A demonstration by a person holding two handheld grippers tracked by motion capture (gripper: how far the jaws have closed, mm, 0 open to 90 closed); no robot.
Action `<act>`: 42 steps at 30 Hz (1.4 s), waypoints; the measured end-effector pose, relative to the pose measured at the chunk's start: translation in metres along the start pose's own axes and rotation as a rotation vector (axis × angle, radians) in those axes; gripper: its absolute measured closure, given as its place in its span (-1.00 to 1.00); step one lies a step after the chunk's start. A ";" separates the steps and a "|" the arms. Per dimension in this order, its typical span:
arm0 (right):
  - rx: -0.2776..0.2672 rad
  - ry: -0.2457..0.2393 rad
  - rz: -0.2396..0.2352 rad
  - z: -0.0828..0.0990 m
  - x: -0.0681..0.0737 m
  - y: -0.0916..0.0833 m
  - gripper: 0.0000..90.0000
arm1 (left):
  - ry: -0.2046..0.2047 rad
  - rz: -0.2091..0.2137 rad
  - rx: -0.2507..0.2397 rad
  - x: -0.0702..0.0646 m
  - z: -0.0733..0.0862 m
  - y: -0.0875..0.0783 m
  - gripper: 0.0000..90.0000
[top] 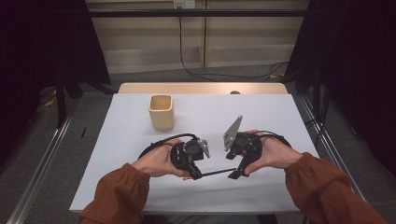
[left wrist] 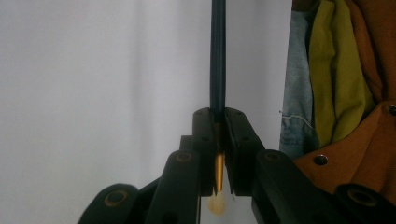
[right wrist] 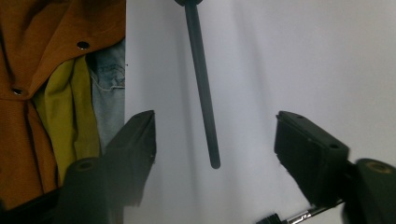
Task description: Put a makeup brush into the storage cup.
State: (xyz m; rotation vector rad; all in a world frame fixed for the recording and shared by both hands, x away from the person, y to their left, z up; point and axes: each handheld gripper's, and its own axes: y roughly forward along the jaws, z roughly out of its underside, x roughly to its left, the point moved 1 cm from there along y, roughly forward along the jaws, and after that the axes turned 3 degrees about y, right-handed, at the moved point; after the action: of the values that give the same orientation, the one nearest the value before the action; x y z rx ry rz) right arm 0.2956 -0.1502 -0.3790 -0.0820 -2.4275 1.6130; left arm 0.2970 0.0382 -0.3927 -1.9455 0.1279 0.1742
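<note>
A pale wooden cup (top: 161, 112) stood upright on the white table (top: 261, 116), well beyond both hands and apart from them, with nothing between it and the grippers. Nearer the person, the left gripper (top: 195, 173) was clamped on a dark slender pencil (top: 215, 173), which ran level above the tabletop toward the right gripper (top: 236, 173). In the left gripper view the jaws stood pressed together on the pencil (left wrist: 217, 65), whose gold ferrule and pale eraser end showed low between them while the dark shaft ran straight away over the white surface. In the right gripper view the free end of the pencil (right wrist: 203, 88) lay between the two jaws but touched neither pad; those jaws stood apart, with clear gaps on both sides of the shaft. Both hands, in rust-brown sleeves, came in from the near edge of the table, the left hand (top: 156, 161) and the right hand (top: 275, 153) each wrapped around its gripper body, the two grippers turned inward so that they faced one another across the pencil. The person's layered clothing showed past the table edge in both gripper views.
</note>
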 end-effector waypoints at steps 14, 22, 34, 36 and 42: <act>0.033 -0.022 -0.044 -0.001 -0.001 0.016 0.37 | 0.005 -0.001 -0.014 -0.002 -0.003 0.001 0.86; 0.016 -0.038 -0.078 -0.002 0.000 0.022 0.65 | 0.010 0.015 -0.010 -0.002 -0.001 0.002 0.86; 0.016 -0.059 -0.083 0.000 0.002 0.025 0.90 | 0.022 0.015 -0.014 -0.003 -0.001 0.003 0.86; 0.019 -0.058 -0.082 0.001 0.002 0.025 0.90 | 0.022 0.014 -0.018 -0.002 -0.001 0.003 0.86; 0.015 -0.064 -0.079 0.002 0.001 0.025 0.91 | 0.020 0.022 -0.027 0.000 -0.001 0.003 0.85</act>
State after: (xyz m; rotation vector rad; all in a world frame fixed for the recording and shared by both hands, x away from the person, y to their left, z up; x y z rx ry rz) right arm 0.2924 -0.1424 -0.4023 0.0678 -2.4327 1.6223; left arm 0.2968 0.0366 -0.3951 -1.9732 0.1606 0.1722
